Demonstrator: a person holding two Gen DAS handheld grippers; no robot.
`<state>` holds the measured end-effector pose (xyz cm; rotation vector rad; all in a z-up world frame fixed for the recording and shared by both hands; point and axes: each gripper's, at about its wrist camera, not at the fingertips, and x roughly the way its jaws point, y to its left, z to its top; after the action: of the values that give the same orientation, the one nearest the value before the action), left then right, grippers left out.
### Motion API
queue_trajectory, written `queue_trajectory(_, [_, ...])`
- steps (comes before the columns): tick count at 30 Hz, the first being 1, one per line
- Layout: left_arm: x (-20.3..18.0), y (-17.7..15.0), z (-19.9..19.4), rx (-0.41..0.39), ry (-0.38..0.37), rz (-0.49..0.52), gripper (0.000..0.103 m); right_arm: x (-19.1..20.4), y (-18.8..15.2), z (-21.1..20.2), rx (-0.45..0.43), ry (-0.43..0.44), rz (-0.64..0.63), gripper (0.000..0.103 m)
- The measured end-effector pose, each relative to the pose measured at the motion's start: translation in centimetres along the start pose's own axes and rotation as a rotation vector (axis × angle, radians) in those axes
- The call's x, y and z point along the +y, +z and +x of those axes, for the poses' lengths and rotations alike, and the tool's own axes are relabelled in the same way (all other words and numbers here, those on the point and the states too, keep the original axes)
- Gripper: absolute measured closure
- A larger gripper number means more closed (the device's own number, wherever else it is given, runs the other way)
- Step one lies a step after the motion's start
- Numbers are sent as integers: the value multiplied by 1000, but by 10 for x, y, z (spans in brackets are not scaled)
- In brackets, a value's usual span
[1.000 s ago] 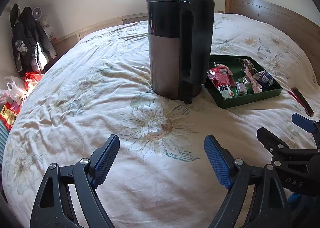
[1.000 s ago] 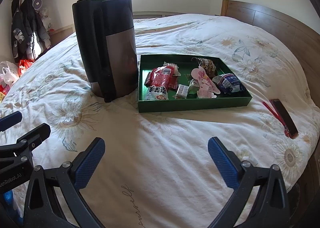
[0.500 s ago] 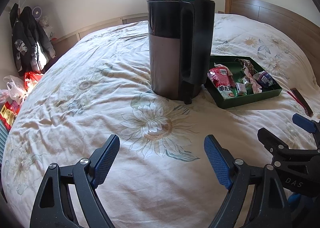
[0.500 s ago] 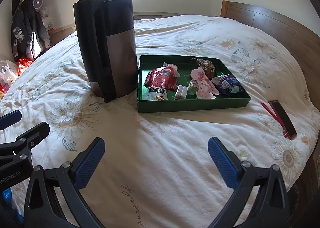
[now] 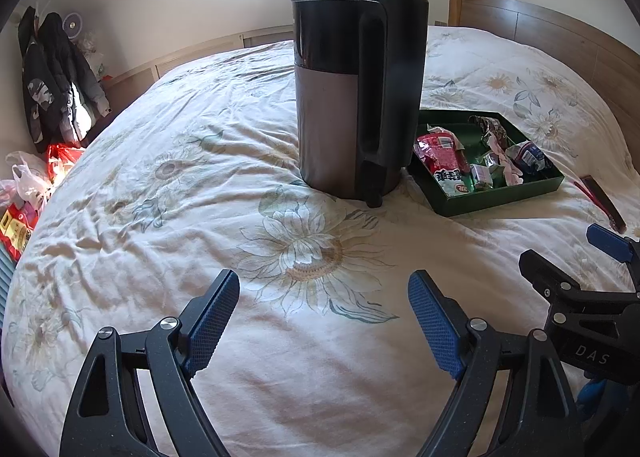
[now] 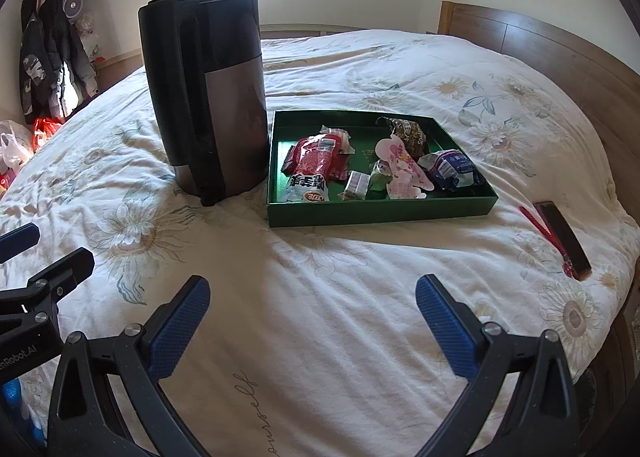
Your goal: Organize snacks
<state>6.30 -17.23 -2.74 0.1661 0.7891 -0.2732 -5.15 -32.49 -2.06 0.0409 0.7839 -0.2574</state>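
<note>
A green tray sits on the bed and holds several snack packets: a red bag, a pink packet, a blue-white packet and a dark packet. The tray also shows in the left wrist view. My right gripper is open and empty, hovering over the quilt well short of the tray. My left gripper is open and empty, facing the kettle.
A tall black and grey electric kettle stands on the bed just left of the tray. A dark phone with a red item lies right of the tray. A wooden headboard is at the right; coats and bags are at the far left.
Both views have shifted very slightly; the grippers stay open and nothing on the bed has moved.
</note>
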Motion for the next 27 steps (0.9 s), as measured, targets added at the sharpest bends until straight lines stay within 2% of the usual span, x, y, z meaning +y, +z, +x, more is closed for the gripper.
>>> queue_trajectory(23, [-9, 1, 2, 10, -22, 11, 20, -18, 6, 1, -15, -24, 19, 0])
queue_trajectory(27, [-11, 2, 3, 13, -26, 17, 18, -20, 7, 1, -16, -28, 13, 0])
